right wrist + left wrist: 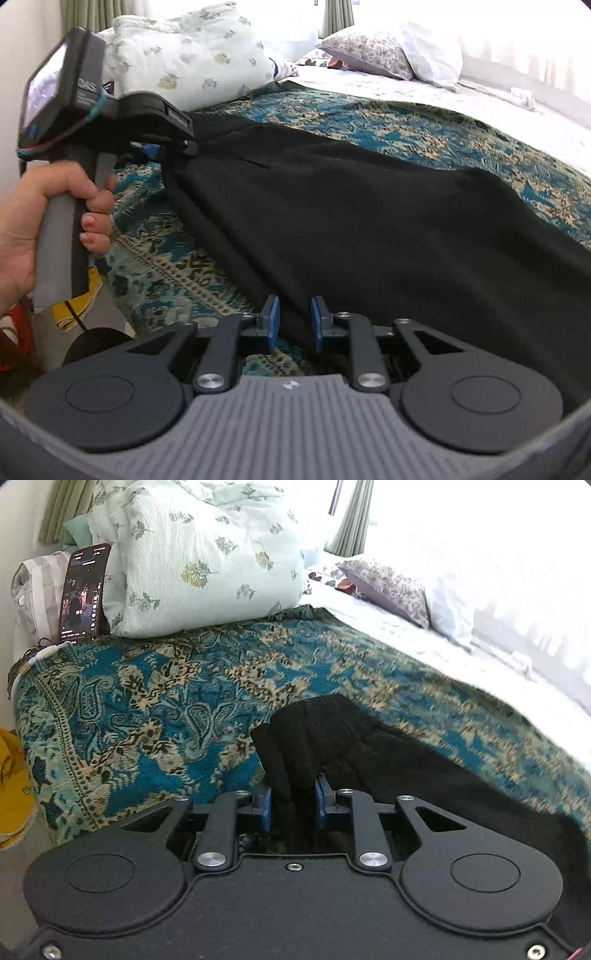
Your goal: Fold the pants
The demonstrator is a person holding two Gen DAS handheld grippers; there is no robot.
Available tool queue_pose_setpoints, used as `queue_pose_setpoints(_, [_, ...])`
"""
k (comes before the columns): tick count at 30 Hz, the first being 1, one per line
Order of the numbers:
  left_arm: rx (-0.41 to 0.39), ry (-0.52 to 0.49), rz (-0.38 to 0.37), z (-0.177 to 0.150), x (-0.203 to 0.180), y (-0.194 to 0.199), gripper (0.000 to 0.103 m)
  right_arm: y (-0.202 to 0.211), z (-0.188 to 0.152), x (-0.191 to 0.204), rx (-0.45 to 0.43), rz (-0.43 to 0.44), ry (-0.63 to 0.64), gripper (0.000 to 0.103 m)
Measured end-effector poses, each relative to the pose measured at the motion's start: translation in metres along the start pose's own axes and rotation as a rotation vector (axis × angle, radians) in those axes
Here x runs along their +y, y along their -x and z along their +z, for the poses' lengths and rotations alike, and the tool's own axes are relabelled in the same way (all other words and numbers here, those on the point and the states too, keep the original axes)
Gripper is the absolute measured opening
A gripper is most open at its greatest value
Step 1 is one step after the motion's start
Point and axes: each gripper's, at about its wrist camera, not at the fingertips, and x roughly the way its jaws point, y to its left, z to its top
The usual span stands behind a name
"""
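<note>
The black pants (351, 218) lie stretched across a teal and tan patterned blanket (424, 125) on the bed. My left gripper (293, 801) is shut on the gathered waistband end of the pants (317, 731), with black cloth bunched between its blue pads. The left gripper also shows in the right wrist view (173, 146), held by a hand at the pants' far end. My right gripper (294, 321) is shut on the near edge of the pants, cloth between its blue pads.
A floral pillow (207, 557) and a lit phone (83, 594) leaning against it stand at the blanket's far left end. A purple patterned pillow (388, 587) and white bedding (498, 602) lie to the right. A yellow cloth (13, 790) lies past the bed's left edge.
</note>
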Motion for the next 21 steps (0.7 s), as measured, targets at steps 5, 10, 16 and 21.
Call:
queue_pose_setpoints(5, [0.003, -0.018, 0.030, -0.011, 0.005, -0.005, 0.022, 0.023, 0.001, -0.020, -0.091, -0.052, -0.092, 0.043])
queue_pose_setpoints(10, [-0.016, -0.084, 0.058, -0.012, -0.003, -0.002, 0.022, 0.036, -0.026, -0.068, -0.108, -0.303, -0.115, 0.018])
queue_pose_setpoints(16, [-0.014, -0.121, 0.093, -0.020, -0.008, -0.008, 0.024, 0.097, -0.100, -0.156, -0.111, -0.617, -0.257, 0.024])
queue_pose_setpoints(21, [-0.007, -0.091, 0.116, -0.020, -0.011, -0.007, 0.032, 0.175, -0.161, -0.236, -0.116, -0.884, -0.525, 0.025])
